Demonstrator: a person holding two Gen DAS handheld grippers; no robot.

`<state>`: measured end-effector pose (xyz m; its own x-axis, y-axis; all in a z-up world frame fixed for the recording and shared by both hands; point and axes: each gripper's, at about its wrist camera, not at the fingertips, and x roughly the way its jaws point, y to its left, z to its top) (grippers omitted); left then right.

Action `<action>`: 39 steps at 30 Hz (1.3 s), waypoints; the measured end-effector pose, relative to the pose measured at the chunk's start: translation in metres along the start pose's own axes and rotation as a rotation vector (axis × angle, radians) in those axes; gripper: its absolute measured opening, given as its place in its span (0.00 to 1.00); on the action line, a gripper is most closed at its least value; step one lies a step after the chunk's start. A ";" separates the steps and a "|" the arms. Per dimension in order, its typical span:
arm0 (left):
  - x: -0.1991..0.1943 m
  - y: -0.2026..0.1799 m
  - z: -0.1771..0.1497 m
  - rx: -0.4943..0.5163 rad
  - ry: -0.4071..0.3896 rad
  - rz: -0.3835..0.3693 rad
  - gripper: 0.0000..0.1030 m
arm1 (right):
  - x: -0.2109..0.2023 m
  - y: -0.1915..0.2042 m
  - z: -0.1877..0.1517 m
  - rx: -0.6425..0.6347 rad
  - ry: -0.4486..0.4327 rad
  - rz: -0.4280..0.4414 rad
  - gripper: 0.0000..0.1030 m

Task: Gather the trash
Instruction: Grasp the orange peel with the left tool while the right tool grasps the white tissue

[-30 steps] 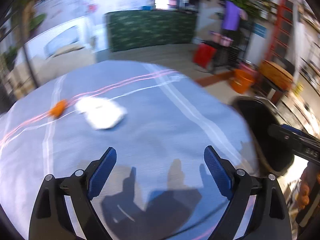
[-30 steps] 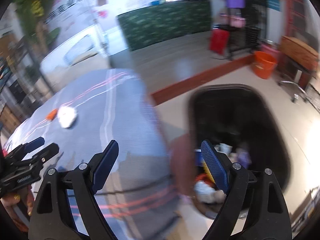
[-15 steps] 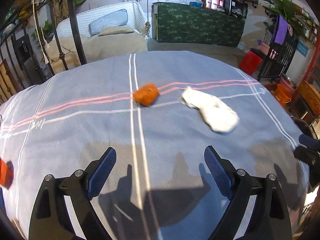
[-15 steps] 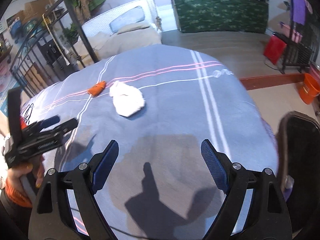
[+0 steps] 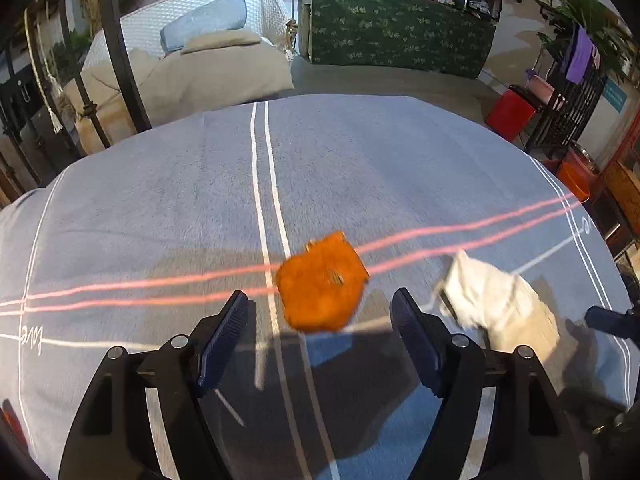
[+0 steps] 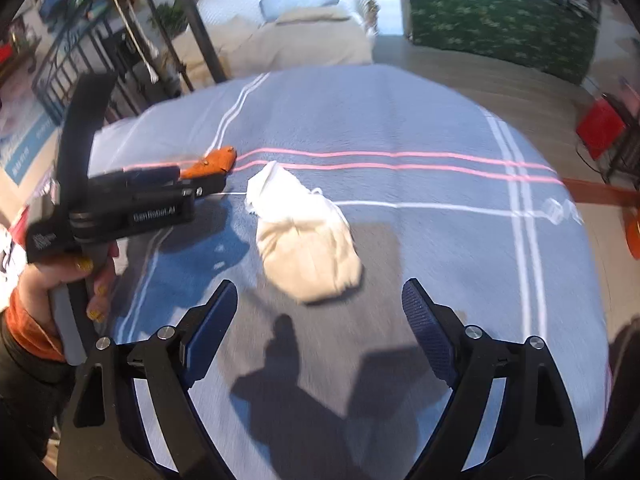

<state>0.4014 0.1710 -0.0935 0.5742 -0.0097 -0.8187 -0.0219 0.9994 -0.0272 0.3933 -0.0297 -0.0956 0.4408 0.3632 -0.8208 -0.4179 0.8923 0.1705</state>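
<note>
The orange scrap (image 5: 322, 282) lies mid-desk on the pink stripes, just ahead of the left hand-held gripper (image 5: 320, 332) — jaws apart, empty. It looks light and soft; pinch its middle. The white wad (image 6: 306, 240) sits right of it, before the right hand-held gripper (image 6: 320, 312) — also spread.

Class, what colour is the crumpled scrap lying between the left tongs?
Orange scrap, clearest in the left wrist view.

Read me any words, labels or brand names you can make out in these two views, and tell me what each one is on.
"GenRobot.AI": white print on the side of the left gripper, seen from the right wrist view.
"love": white script on the blue tablecloth, near its left edge; read with some doubt.
White mark on the cloth's right side: too blurred to read.
Small white print on the gripper's rear end: too small to read.
</note>
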 end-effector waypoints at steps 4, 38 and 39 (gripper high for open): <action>0.011 0.004 0.008 0.000 0.010 -0.015 0.64 | 0.030 0.008 0.019 -0.054 0.058 -0.022 0.81; -0.108 -0.077 -0.079 -0.032 -0.120 -0.108 0.33 | -0.091 -0.014 -0.072 0.069 -0.138 -0.058 0.22; -0.111 -0.083 -0.082 -0.026 -0.125 -0.109 0.33 | -0.096 -0.015 -0.078 0.079 -0.147 -0.063 0.22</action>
<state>0.2717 0.0867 -0.0473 0.6719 -0.1125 -0.7321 0.0259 0.9913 -0.1287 0.2956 -0.0993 -0.0614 0.5781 0.3363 -0.7434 -0.3250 0.9306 0.1683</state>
